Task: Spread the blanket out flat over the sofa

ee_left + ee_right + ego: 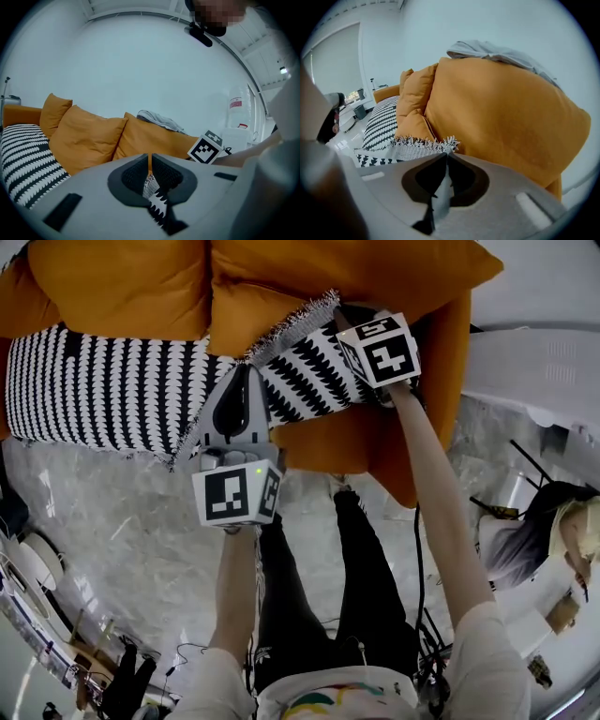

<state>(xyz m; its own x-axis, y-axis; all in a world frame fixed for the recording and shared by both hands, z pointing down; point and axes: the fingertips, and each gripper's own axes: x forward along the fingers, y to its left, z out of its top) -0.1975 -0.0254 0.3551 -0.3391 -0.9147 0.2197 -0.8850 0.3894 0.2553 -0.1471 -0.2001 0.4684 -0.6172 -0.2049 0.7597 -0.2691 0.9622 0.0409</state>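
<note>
Left gripper (150, 165) and right gripper (446, 161) each clamped on the blanket's (112, 381) fringed edge, held apart likely to draw it taut; the rest lies along the sofa (436, 371) seat below the cushions (122, 282)

No text, label, brand or number can be read.

— What closes off the back for you?
— Item: plump orange fabric cushions (122, 287), in a row along the back of the orange sofa (436, 409), touching the far edge of the black-and-white patterned blanket (103, 381). Item: crumpled grey cloth (497, 51), lying along their top.
— Where can you pass?
— Item: pale marbled floor (122, 521), open before the sofa at your left. Item: a person (553, 540), near your right side.
</note>
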